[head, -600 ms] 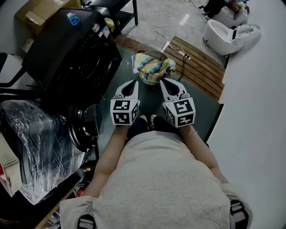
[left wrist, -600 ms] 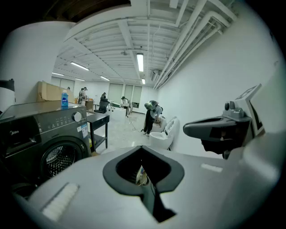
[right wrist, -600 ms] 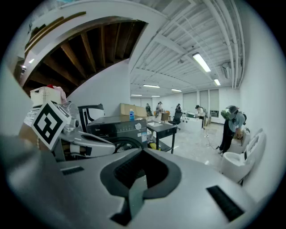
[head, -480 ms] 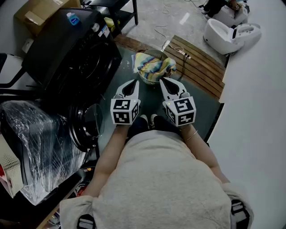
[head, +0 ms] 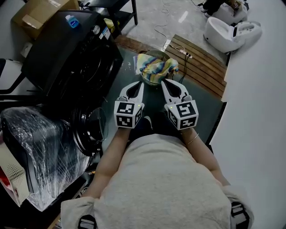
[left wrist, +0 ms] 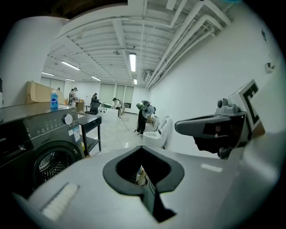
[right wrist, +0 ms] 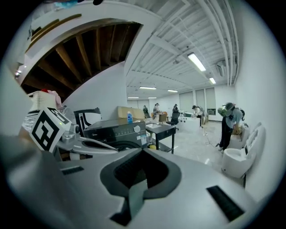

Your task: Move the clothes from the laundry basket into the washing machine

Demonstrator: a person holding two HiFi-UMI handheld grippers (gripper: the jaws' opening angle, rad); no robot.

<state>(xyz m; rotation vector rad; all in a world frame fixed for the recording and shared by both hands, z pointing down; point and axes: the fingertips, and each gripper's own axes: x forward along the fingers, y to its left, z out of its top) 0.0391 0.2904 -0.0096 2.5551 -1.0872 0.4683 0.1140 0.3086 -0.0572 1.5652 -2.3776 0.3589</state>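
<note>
A round laundry basket (head: 154,81) holds striped, colourful clothes (head: 156,65) on the dark floor mat ahead of me. To its left stands the black washing machine (head: 71,58), its round door (head: 89,129) swung open. My left gripper (head: 141,84) and right gripper (head: 163,82) are side by side just short of the basket. Both are shut and hold nothing. In the left gripper view the jaws (left wrist: 143,147) meet, with the machine (left wrist: 44,152) at left and the right gripper (left wrist: 214,129) at right. The right gripper view shows its closed jaws (right wrist: 143,150), the machine (right wrist: 118,129) and the left gripper (right wrist: 67,134).
A blue bottle (head: 71,20) stands on the machine, with a cardboard box (head: 38,11) behind it. A wooden pallet (head: 201,62) and a white appliance (head: 232,31) lie at the right. A plastic-wrapped bundle (head: 35,152) sits at my left. People stand far off (left wrist: 144,116).
Both grippers have edged slightly forward toward the basket and the head view has shifted a little. The jaws stay shut.
</note>
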